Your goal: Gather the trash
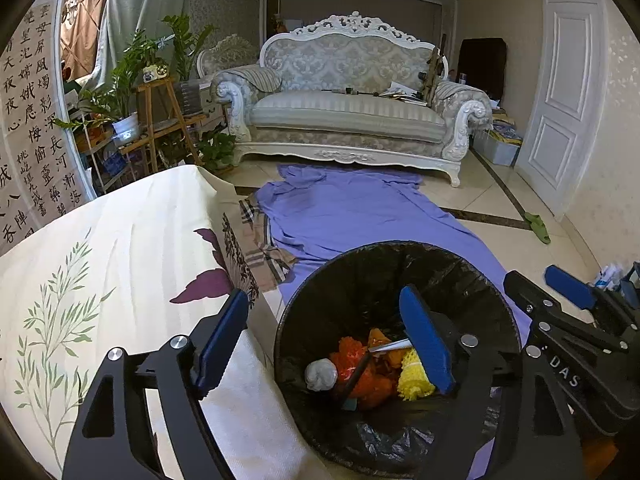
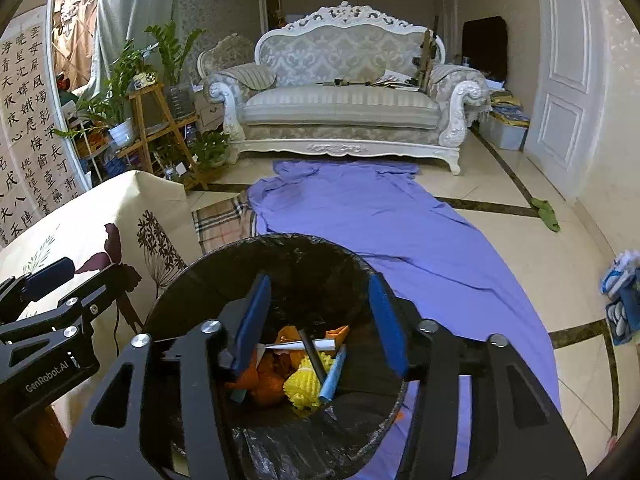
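Both grippers, left [image 1: 326,340] and right [image 2: 318,322], gape empty over the bin [image 2: 192,276]; trash [image 2: 300,376] inside at 6 o'clock.

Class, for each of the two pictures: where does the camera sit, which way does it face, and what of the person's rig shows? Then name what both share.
Left wrist: on the left gripper, looking down-forward at the bin and sofa; the right gripper shows at right.
Right wrist: on the right gripper, directly over the bin; the left gripper shows at left.
Shared: bin, yellow netting, purple sheet, sofa.
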Demonstrator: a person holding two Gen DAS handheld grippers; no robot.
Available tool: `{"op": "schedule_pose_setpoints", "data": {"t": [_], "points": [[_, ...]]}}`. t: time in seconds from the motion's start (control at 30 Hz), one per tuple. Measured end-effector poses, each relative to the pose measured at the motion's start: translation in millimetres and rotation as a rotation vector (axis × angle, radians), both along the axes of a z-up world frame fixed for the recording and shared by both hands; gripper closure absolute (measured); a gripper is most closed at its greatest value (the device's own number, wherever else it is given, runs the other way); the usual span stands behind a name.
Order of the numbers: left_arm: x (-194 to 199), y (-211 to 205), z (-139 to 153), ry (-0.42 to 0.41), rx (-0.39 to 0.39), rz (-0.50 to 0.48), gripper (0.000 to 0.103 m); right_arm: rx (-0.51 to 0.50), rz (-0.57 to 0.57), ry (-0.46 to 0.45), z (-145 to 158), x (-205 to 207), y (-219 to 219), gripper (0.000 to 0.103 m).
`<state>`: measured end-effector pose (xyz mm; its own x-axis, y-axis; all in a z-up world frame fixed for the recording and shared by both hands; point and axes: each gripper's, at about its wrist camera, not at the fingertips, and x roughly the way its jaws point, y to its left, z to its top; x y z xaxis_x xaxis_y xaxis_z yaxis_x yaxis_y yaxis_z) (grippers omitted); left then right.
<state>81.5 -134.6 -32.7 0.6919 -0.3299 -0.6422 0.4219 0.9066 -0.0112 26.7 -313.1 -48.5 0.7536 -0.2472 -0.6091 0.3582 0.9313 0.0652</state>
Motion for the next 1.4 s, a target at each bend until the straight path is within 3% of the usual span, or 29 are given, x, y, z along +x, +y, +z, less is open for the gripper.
{"op": "schedule_pose_setpoints", "data": {"t": [0.3,1.03,1.4], "points": [[-15.6,10.2,12.3,-0.047,-0.002,0.024,0.022,-0.035,-0.026,-0.024,12.2,-20.2,6.7,0.025],[-74.2,59.7,49.1,-0.100,-0.038,0.069,0.018,-0.096,-0.031,-0.118,66.5,-81.5,51.7,0.017],[-89.4,82.8,53.2,-0.103,-0.058,0.109,0.018,-0.135,-0.010,-0.153,79.8,-100.6,74.5,0.017]]}}
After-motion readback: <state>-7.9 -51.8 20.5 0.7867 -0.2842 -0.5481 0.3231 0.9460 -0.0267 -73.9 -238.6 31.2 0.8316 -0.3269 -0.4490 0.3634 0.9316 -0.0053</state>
